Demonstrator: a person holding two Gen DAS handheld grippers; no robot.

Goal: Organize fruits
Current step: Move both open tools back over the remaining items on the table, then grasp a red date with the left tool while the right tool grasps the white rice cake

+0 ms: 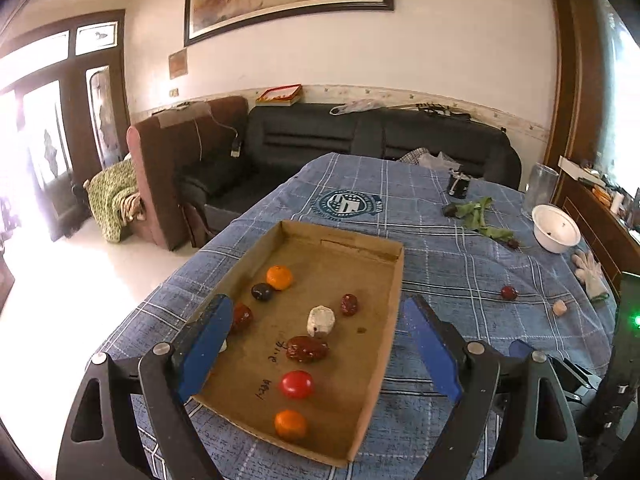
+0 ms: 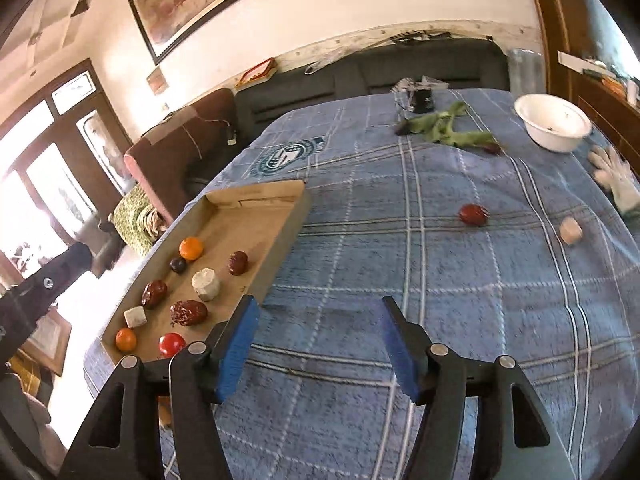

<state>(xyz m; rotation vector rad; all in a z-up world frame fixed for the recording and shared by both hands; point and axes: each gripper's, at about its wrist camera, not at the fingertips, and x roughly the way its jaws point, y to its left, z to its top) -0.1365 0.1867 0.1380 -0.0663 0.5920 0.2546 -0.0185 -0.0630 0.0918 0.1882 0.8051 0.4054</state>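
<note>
Fruits sorted: we count eight, plus two pale chunks, in the shallow brown cardboard tray (image 1: 384,304) on the blue-checked desk (image 2: 400,280).
Left out: one dark-red wrinkled fruit (image 2: 473,214) and one pale chunk (image 2: 570,230) on the cloth.
Left tool (image 1: 320,332): jaws apart, empty, over the tray.
Right tool (image 2: 316,332): jaws apart, empty.

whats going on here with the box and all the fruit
A person is sorting fruit into a shallow cardboard tray on a blue checked tablecloth, with a two-finger gripper in each hand. The left gripper hangs open over the tray and the right gripper is open above bare cloth; neither holds anything. The tray has oranges, a tomato, red dates and pale chunks. One red date and a pale chunk are out on the cloth.
</note>
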